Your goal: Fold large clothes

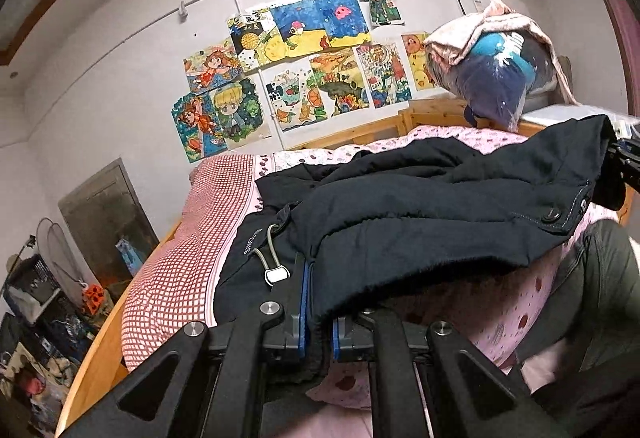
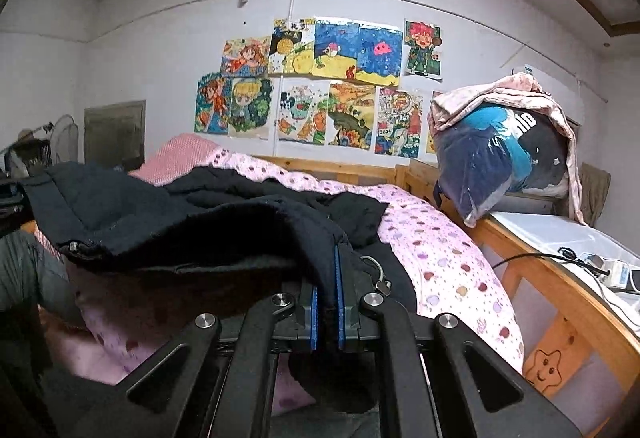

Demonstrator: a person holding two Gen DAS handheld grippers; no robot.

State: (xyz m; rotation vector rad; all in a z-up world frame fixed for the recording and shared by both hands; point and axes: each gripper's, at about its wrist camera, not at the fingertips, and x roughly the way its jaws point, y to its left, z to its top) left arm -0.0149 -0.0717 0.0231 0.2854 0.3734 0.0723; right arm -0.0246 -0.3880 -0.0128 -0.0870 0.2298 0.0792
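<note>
A large black jacket (image 1: 420, 198) lies rumpled across a bed with a pink dotted quilt (image 1: 516, 306). My left gripper (image 1: 318, 278) is shut on the jacket's near edge, beside a grey drawcord with a white toggle (image 1: 276, 274). In the right wrist view the same jacket (image 2: 180, 210) drapes over the quilt (image 2: 440, 254), and my right gripper (image 2: 327, 278) is shut on another part of its edge. The held edge hangs lifted above the quilt between the two grippers. The fingertips of both grippers are buried in the cloth.
A red-checked pillow (image 1: 180, 250) lies at the bed's left. A bagged bundle of bedding (image 2: 504, 154) sits on the wooden bed frame (image 2: 532, 266) to the right. A power strip with a cable (image 2: 612, 270) rests on a white surface. Drawings (image 2: 316, 78) cover the wall.
</note>
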